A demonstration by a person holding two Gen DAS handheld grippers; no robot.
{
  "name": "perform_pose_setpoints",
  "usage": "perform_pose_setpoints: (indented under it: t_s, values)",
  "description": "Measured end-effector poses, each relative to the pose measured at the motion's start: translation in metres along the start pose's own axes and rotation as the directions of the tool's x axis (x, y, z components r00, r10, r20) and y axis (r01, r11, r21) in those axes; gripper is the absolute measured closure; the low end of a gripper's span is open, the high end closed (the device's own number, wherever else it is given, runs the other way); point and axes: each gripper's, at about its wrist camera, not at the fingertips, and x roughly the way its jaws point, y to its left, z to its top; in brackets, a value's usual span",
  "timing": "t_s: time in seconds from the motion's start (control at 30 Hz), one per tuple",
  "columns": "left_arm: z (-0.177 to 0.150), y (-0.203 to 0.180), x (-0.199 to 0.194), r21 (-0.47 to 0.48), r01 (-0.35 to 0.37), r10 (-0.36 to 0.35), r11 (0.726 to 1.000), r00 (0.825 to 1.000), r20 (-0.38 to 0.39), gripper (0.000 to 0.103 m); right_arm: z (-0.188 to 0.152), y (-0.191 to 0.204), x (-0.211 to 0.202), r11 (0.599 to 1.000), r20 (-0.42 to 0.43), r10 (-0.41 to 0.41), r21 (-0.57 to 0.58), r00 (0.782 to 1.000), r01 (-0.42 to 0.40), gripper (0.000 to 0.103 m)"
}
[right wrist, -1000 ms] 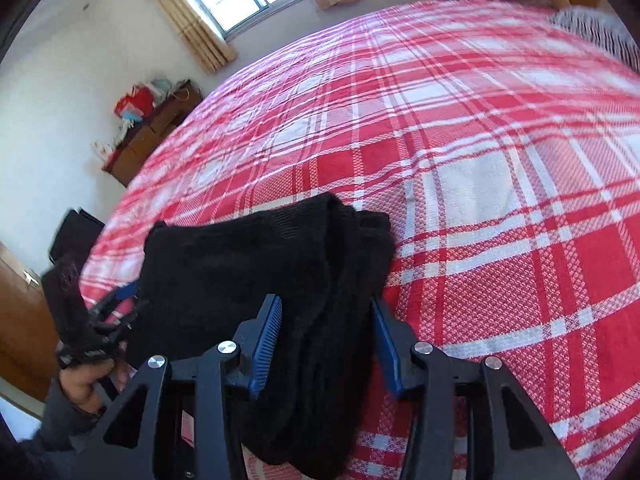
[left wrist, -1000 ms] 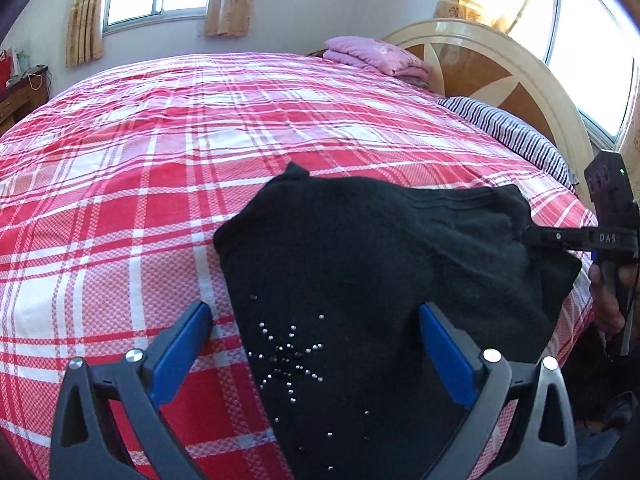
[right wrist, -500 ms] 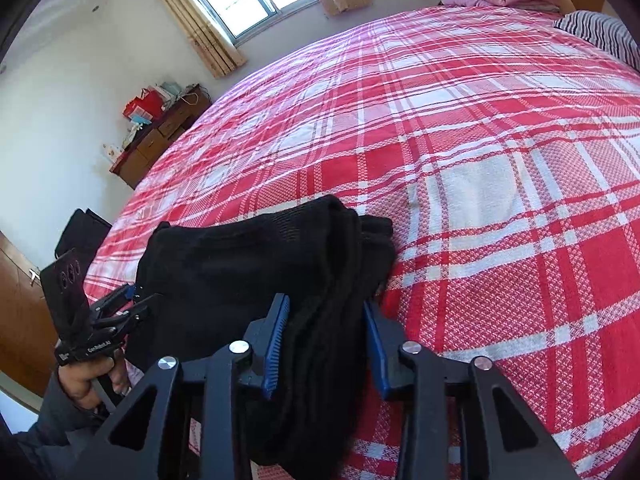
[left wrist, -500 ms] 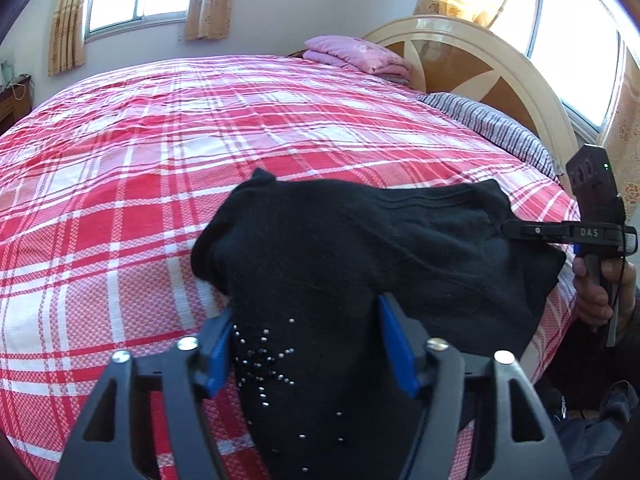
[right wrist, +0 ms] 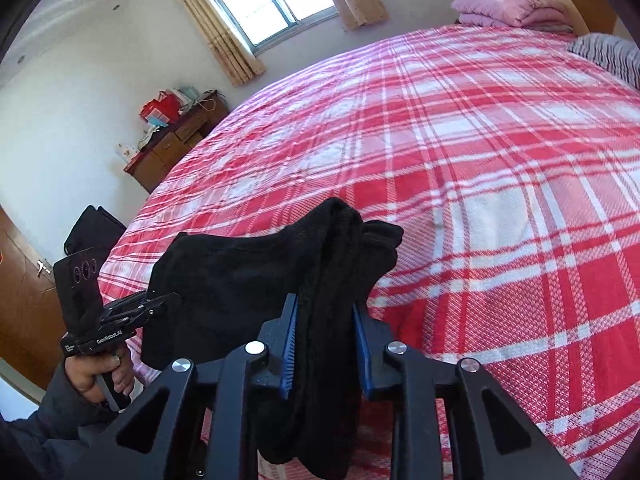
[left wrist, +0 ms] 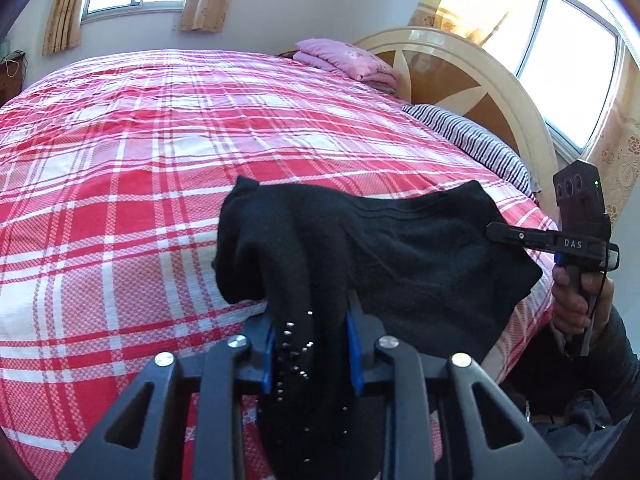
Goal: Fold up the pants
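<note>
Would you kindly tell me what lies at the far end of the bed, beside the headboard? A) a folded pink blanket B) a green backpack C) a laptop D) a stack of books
A: a folded pink blanket lies on the plaid bedspread beside the headboard.

Sunlit bedroom: a big bed (left wrist: 160, 152) under a red plaid cover, cream headboard (left wrist: 472, 64), curtained windows (right wrist: 260, 0) in pale walls, a wooden dresser (right wrist: 176, 136) by the far wall, and a brown door (right wrist: 20, 300)
</note>
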Motion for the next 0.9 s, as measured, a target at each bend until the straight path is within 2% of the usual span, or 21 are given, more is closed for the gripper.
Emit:
perform_pose_setpoints:
  t_s: [0.17,0.5,0.73,0.9]
  values:
    - [0.004,0.004,-0.013,0.008,-0.004,0.004,1.0,1.0,0.014,0.085,0.009,0.02,-0.004,0.999,0.016,0.03,-0.041,0.999,-0.03,0.077]
    - [0.012,0.024,-0.049,0.002,-0.074,0.074,0.997,0.995,0.073,0.086,0.055,0.073,0.017,0.984,0.013,0.066,-0.166,0.998,-0.063,0.078]
    - [0.019,0.052,-0.08,-0.049,-0.147,0.152,0.988,0.98,0.129,0.086,0.088,0.126,0.048,0.954,-0.01,0.086,-0.287,0.996,-0.085,0.078]
    - [0.019,0.072,-0.099,-0.073,-0.224,0.233,0.972,0.96,0.153,0.086,0.103,0.161,0.075,0.935,-0.036,0.108,-0.335,0.993,-0.114,0.078]
